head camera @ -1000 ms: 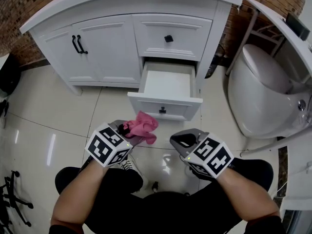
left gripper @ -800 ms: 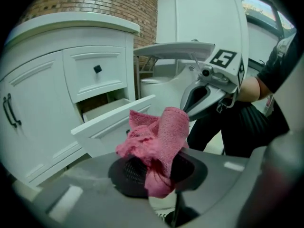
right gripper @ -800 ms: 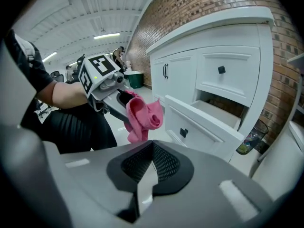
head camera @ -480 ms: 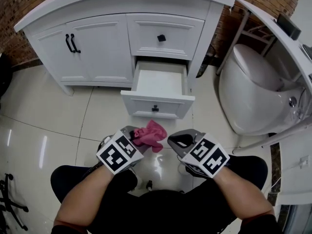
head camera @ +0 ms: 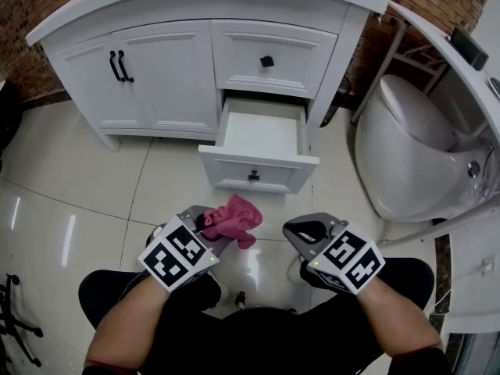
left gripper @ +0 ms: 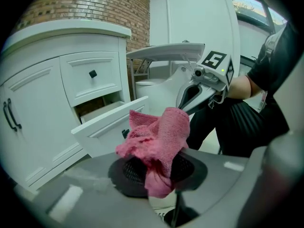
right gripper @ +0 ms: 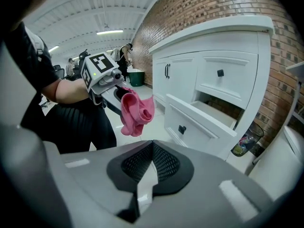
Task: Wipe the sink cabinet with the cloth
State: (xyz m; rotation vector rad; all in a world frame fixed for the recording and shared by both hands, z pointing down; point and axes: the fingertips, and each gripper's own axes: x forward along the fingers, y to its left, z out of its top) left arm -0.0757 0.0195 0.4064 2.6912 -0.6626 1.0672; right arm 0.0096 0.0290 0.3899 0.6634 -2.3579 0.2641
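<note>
The white sink cabinet (head camera: 172, 76) stands ahead, its lower right drawer (head camera: 262, 143) pulled open and showing nothing inside. My left gripper (head camera: 205, 225) hovers over the floor in front of that drawer, shut on a bunched pink cloth (head camera: 234, 218). In the left gripper view the cloth (left gripper: 156, 139) sticks up from the closed jaws of the left gripper (left gripper: 159, 175). My right gripper (head camera: 307, 231) is level with it, to the right, shut with nothing held; its pads meet in the right gripper view (right gripper: 152, 163). From there the cloth (right gripper: 135, 109) hangs left of the drawer (right gripper: 199, 122).
A white toilet (head camera: 406, 147) stands right of the cabinet, under a white shelf edge (head camera: 445, 33). Glossy cream floor tiles (head camera: 70, 201) stretch out to the left. My dark-clothed knees (head camera: 258, 334) are just below the grippers. The cabinet doors (head camera: 148, 73) are closed.
Both grippers have drawn back slightly toward me and a little further apart. The cloth stays clamped in the left gripper. The drawer stays open.
</note>
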